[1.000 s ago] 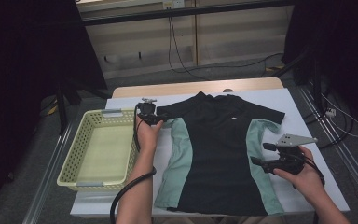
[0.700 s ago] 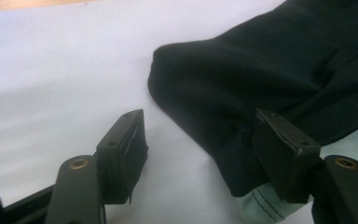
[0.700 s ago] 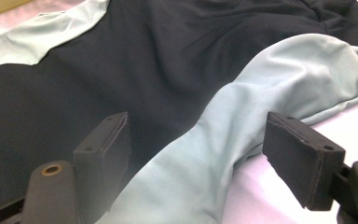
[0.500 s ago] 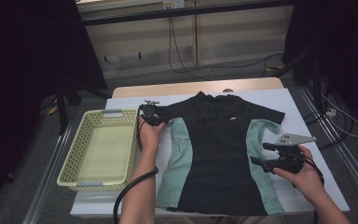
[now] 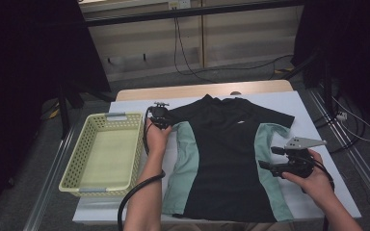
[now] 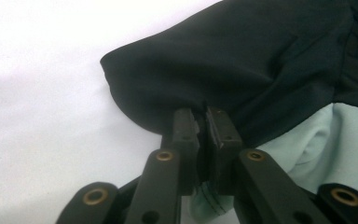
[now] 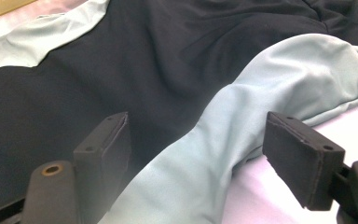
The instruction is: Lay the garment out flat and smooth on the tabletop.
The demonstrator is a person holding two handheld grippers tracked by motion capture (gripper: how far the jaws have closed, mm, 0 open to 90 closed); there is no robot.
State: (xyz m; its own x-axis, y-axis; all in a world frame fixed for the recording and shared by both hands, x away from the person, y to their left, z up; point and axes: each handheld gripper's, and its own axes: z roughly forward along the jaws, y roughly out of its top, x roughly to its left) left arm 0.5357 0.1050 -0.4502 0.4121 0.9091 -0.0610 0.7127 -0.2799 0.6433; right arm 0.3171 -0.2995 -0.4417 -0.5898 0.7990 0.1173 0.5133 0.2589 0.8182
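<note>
A black short-sleeved shirt (image 5: pixel 226 159) with pale green side panels lies flat, front up, on the white table (image 5: pixel 313 113). My left gripper (image 5: pixel 160 115) is at the shirt's left sleeve. Its jaws have just been closing, and in the left gripper view it (image 6: pixel 204 116) is shut on the edge of the black sleeve (image 6: pixel 214 65). My right gripper (image 5: pixel 266 159) hovers at the shirt's right side and points left. In the right gripper view it (image 7: pixel 200 135) stands open over the pale green panel (image 7: pixel 242 121), with its pads apart from the cloth.
A pale yellow plastic basket (image 5: pixel 103 185) with nothing in it stands on the table to the left of the shirt. Cables lie on the floor behind the table. A dark stand rises at the far right.
My left gripper has edged a little toward the sleeve and sits at its edge. My right gripper has kept its place.
</note>
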